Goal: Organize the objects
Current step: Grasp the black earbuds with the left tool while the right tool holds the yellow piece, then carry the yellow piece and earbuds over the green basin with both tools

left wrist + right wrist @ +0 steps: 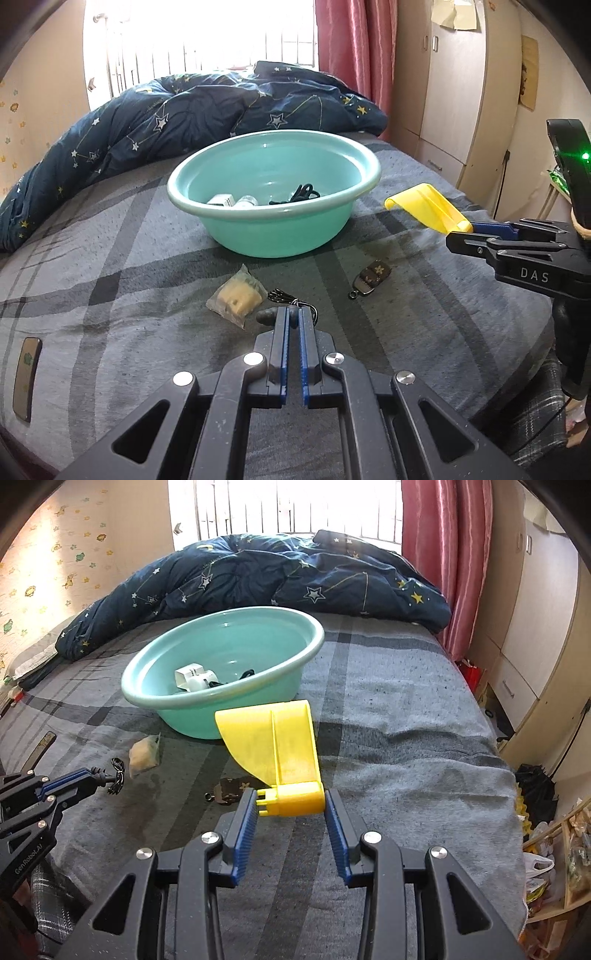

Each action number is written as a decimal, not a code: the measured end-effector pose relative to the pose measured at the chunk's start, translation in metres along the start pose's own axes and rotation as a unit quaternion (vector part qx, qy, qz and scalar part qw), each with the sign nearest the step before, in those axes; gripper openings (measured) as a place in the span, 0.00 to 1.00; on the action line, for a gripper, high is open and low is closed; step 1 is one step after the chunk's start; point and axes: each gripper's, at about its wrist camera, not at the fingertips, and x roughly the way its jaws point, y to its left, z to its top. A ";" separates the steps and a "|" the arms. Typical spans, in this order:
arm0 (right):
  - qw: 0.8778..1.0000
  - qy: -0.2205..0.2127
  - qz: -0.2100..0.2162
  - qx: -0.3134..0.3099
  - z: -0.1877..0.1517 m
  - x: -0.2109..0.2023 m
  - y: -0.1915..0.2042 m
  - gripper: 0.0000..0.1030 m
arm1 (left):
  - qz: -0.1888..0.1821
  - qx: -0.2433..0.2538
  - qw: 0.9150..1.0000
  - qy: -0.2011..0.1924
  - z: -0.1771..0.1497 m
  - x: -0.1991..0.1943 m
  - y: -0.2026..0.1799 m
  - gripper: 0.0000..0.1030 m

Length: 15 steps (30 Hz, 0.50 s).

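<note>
My left gripper (293, 313) is shut on a small black cable (282, 297), whose plug end and coiled wire stick out past the fingertips just above the bed. In the right wrist view that gripper (96, 775) enters from the left, with the cable's coil (117, 771) hanging at its tips. My right gripper (291, 798) is shut on the handle of a yellow scoop (273, 738), held above the bed in front of the teal basin (155, 698). The left wrist view shows the scoop (424, 206) and right gripper (463, 229) right of the basin (258, 215). White items and a black cord lie inside the basin.
On the grey plaid blanket (110, 258) in front of the basin lie a clear bag with a yellowish block (236, 295) and a brown key fob (369, 282). A phone (27, 376) lies at the left edge. A dark starry duvet (184, 107) is piled behind the basin. Wardrobes stand on the right.
</note>
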 end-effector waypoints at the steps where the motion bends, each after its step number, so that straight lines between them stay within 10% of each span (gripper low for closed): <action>1: 1.000 -0.002 0.001 -0.001 0.000 -0.003 0.001 0.38 | -0.001 0.000 1.000 -0.001 0.001 -0.002 0.000 0.04; 15: 0.999 -0.031 0.001 -0.009 0.006 -0.035 0.008 0.38 | -0.003 0.003 0.999 -0.040 0.014 -0.040 -0.006 0.04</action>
